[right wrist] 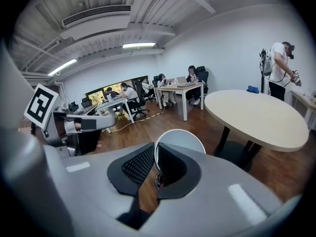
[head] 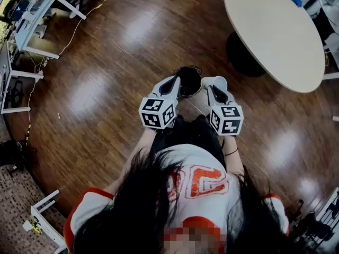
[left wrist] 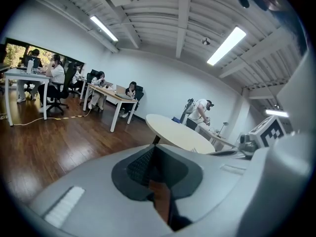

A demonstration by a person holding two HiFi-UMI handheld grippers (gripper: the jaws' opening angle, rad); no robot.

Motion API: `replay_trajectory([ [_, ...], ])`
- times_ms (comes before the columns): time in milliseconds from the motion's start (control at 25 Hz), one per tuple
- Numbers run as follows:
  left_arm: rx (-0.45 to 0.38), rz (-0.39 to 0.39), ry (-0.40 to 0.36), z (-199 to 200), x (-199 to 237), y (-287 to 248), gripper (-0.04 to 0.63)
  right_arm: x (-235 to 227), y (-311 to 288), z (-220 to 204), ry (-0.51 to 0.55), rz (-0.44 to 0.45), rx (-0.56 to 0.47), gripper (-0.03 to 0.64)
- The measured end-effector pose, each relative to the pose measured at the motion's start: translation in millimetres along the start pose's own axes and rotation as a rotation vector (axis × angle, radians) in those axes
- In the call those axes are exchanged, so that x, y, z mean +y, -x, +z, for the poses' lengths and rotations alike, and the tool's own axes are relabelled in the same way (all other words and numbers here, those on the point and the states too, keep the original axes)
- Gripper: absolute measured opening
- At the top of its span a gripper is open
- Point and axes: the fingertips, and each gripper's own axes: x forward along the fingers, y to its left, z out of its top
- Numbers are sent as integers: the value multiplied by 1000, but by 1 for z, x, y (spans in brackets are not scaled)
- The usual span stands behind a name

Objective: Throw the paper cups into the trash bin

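Desks: we note white desks [head: 33, 20] at 10 o'clock in the head view, on the wooden floor [head: 106, 89].
Left gripper: the left gripper [head: 174, 84] is held out at 12 o'clock from the body. In its own view we read the pads meeting at their tips, with nothing between them.
Trash bin: the black, round trash bin [head: 189, 81] stands on the floor. It is just at 3 o'clock of the left gripper's tip, between the two grippers.
Right gripper: the right gripper [head: 211, 88] is clamped on the cup's wall, one pad inside and one outside.
Paper cup: the white paper cup [head: 220, 81] is lifted, just at 3 o'clock of the bin.
Round table: the pale round table [head: 275, 33] is at 2 o'clock, well apart from the bin.
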Motion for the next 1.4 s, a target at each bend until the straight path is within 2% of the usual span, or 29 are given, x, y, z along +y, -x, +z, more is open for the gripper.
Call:
replay_trajectory([
  [160, -10, 21, 12, 1, 8, -4, 0, -6, -34, -13, 18, 35, 51, 28],
  [480, -13, 97, 84, -25, 31, -6, 0, -8, -123, -70, 164, 110, 208, 28],
  [800, 27, 144, 119, -73, 66, -43, 0, -23, -209, -147, 165, 122, 335, 29],
  [960, 19, 165, 130, -82, 75, -50, 0, -39, -238, -192, 173, 124, 450, 31],
  [1000, 18, 169, 133, -85, 76, -51, 0, -41, -244, -196, 181, 133, 470, 41],
  [1080, 22, 169, 128, -89, 75, -52, 0, -41, -250, -196, 193, 150, 485, 131],
  [1120, 26, 168, 121, -91, 74, -52, 0, -41, -250, -194, 190, 154, 484, 135],
  [1400, 36, 172, 121, -89, 63, -43, 0, -40, -228, -163, 118, 132, 399, 58],
])
